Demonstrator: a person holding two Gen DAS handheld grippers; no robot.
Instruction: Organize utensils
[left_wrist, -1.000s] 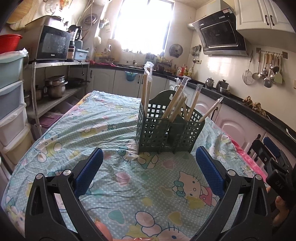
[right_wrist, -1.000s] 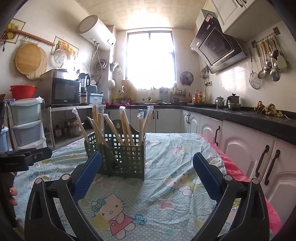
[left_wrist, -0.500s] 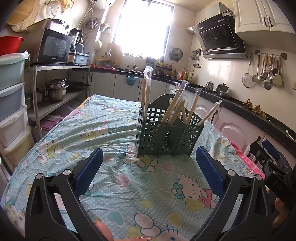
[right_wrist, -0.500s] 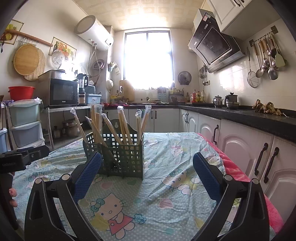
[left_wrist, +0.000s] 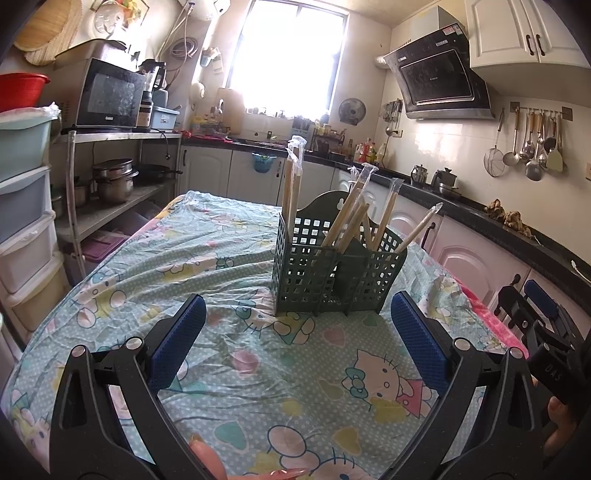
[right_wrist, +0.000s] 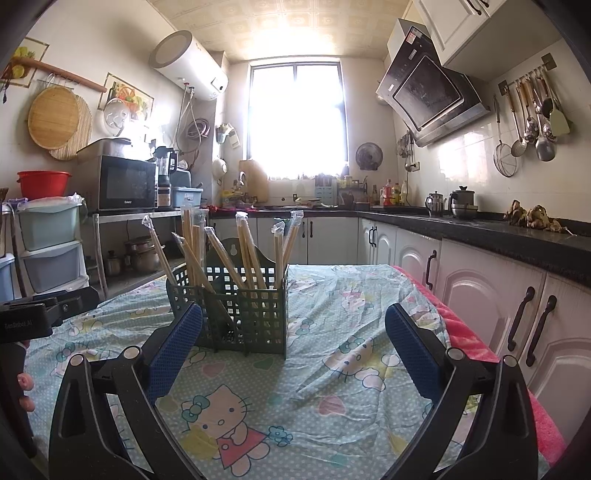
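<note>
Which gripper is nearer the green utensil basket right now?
Right, by a small margin. The right gripper has its left finger overlapping the green utensil basket's base in its view. The left gripper sits slightly back, with tablecloth showing between.

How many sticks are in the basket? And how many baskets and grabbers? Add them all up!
Wrapped chopsticks: 8, as far as I can tell them apart
Green basket: 1
Grabbers: 2, the left gripper and the right gripper, both open and empty
Total: 11
</note>
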